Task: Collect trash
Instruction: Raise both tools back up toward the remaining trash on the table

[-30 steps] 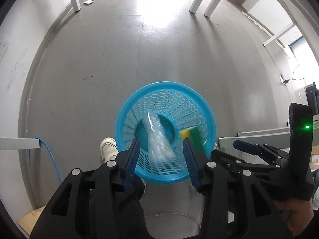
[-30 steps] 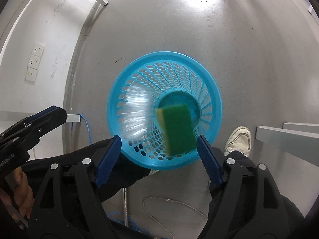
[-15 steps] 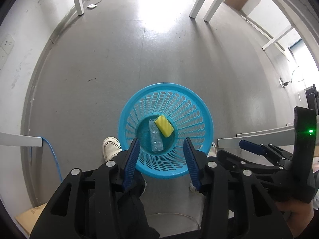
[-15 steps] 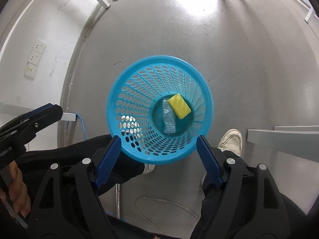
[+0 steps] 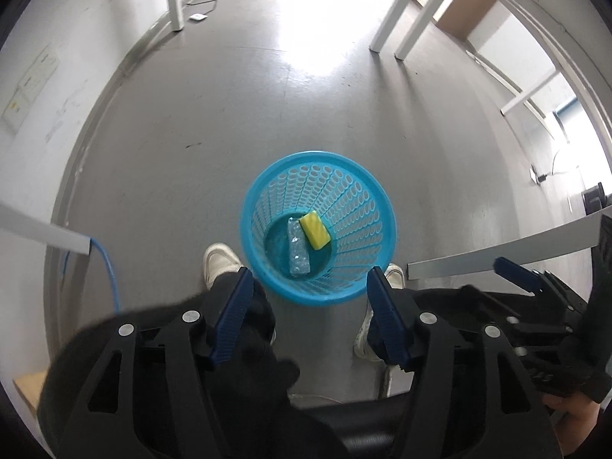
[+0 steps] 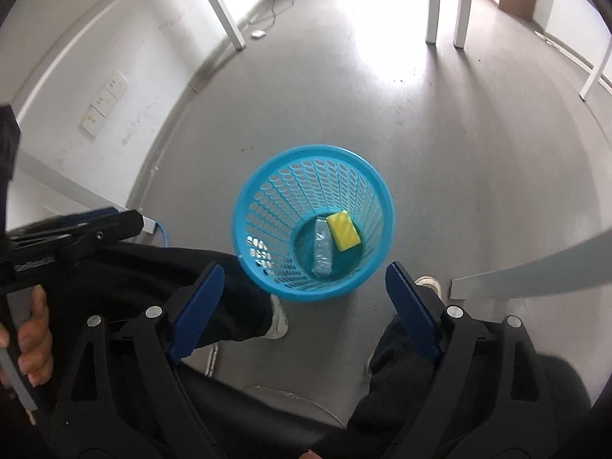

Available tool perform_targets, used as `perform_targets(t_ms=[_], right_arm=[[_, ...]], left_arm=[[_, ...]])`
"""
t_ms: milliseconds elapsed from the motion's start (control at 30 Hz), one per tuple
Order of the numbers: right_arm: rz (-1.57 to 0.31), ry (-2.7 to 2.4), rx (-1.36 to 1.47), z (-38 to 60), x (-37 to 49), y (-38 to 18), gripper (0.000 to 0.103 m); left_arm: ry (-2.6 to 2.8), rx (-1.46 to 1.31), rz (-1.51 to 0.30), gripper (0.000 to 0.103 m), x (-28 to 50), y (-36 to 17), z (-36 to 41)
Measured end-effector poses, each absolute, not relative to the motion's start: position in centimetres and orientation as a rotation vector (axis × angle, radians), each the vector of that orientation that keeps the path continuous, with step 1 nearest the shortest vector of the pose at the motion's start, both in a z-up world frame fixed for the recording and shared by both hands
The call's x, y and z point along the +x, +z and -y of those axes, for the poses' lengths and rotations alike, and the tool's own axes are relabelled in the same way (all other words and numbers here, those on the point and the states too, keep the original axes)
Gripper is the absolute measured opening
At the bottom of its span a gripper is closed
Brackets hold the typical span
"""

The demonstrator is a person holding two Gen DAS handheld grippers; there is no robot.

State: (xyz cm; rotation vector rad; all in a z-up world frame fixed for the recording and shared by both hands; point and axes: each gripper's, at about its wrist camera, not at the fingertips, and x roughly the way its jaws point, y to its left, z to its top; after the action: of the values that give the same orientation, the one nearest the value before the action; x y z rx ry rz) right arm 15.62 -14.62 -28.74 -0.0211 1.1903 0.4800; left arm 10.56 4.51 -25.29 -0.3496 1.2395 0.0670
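Dropped from my jaws, the sponge (image 5: 314, 230) and crumpled plastic bottle (image 5: 298, 250) now lie touching in the blue basket (image 5: 267, 195), so my left gripper (image 5: 310, 319) and right gripper (image 6: 304, 308) hang empty above, jaws opening wide.

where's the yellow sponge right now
In both wrist views the yellow sponge lies at the bottom of the blue basket on the floor, touching the crumpled plastic bottle on its right side.

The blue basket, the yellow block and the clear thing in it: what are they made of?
Blue basket: glossy moulded plastic, judging by its punched holes. Yellow block: likely a matte foam sponge. Clear thing: apparently crinkled, shiny plastic, perhaps a crushed bottle or wrapper.
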Motion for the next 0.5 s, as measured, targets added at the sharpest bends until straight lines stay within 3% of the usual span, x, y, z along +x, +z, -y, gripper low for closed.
perform_targets(t_ms=[500], right_arm=[[-1.040, 0.564, -0.042, 17.7, 6.7, -20.8, 0.089]], left_arm=[[0.004, -0.261, -0.941, 0.063, 2.3, -18.1, -2.1]])
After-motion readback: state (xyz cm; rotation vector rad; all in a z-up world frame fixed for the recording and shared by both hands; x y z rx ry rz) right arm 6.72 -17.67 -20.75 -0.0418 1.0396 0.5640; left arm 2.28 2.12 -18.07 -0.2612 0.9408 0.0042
